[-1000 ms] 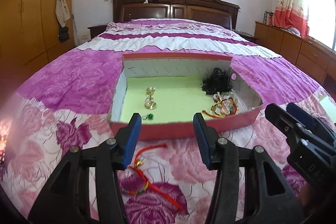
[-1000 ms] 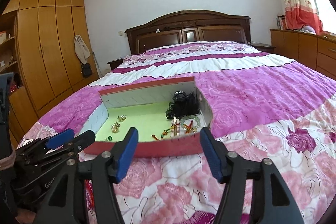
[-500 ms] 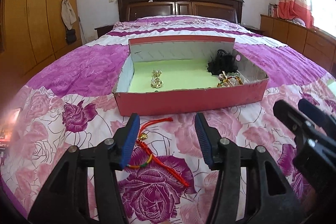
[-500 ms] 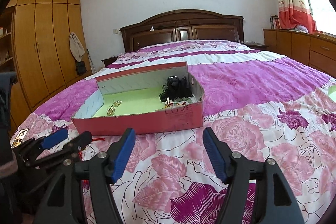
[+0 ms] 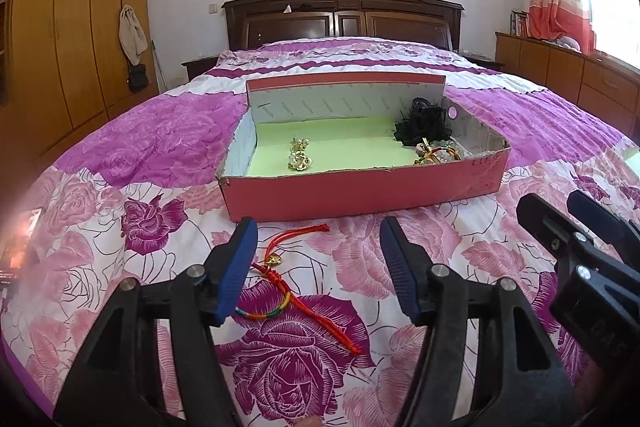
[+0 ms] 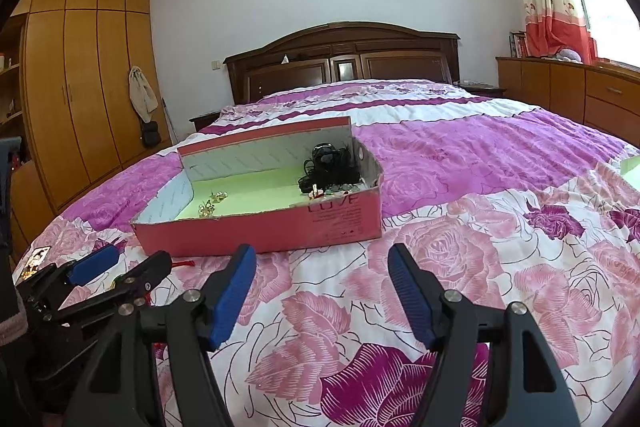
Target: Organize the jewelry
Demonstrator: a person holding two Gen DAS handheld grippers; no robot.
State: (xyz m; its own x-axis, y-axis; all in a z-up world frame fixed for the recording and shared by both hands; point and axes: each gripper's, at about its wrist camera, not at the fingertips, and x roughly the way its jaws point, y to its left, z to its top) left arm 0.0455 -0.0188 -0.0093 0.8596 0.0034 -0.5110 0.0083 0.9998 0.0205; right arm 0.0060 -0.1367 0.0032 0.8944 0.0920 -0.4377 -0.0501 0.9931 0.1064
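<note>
Your left hand-held gripper [image 5: 318, 239] sits wide open and holds nothing, low in its own frame. Lower centre-left of that frame, just inside its left finger, lies one red cord bracelet [image 5: 296, 281] with a small gold charm and a rainbow section, on the bedspread [image 5: 120, 187] and apart from the box. My read: you've staged the gripper over it because it's the one piece I can see outside the box.

Centre frame, the pink box [image 5: 360, 193] sits open-topped with its low front wall towards you, so you can reach in from your side. Inside, left to right:
- gold earrings [image 5: 299, 158], clustered left of centre; looks like two or three, too small to count
- one black hair piece [image 5: 424, 121] in the back right corner
- a bangle tangle [image 5: 438, 154] in front of it; count unclear

The grouping looks like sorting by type, so the cord probably belongs at the right end.

Your right hand-held gripper [image 6: 322, 269] is also wide open and empty, low in its own frame, short of the box front. Looks parked to stay clear of the left one.
</note>
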